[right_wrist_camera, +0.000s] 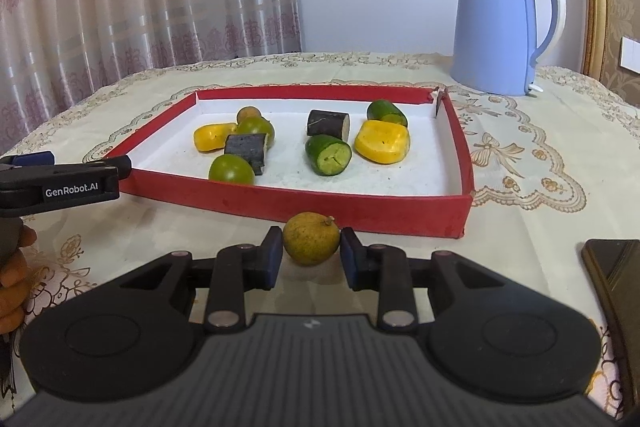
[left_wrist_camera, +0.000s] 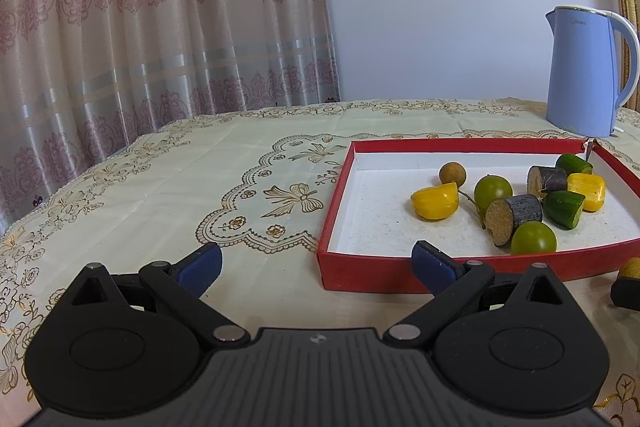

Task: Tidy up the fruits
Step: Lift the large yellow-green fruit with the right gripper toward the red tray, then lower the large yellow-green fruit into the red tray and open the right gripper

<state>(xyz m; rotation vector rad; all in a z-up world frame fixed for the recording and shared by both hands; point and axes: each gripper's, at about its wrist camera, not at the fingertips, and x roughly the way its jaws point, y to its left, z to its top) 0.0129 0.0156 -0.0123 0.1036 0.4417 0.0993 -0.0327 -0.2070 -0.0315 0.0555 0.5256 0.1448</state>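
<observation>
A red tray (right_wrist_camera: pixel 360 213) with a white floor holds several fruit pieces: yellow pieces (right_wrist_camera: pixel 382 141), green round fruits (right_wrist_camera: pixel 231 168), cut green pieces (right_wrist_camera: pixel 329 154), dark log-like pieces (right_wrist_camera: pixel 327 123) and a small brown fruit (left_wrist_camera: pixel 452 173). A brown-yellow round fruit (right_wrist_camera: pixel 311 238) lies on the tablecloth just in front of the tray's near wall. My right gripper (right_wrist_camera: pixel 309 257) has its blue pads on both sides of this fruit, touching it. My left gripper (left_wrist_camera: pixel 316 265) is open and empty, low over the cloth at the tray's (left_wrist_camera: pixel 360 277) near left corner.
A blue electric kettle (right_wrist_camera: pixel 498 27) stands behind the tray at the back right. A dark phone (right_wrist_camera: pixel 614 267) lies at the right edge. Curtains hang behind the table on the left. The patterned tablecloth (left_wrist_camera: pixel 240 167) spreads left of the tray.
</observation>
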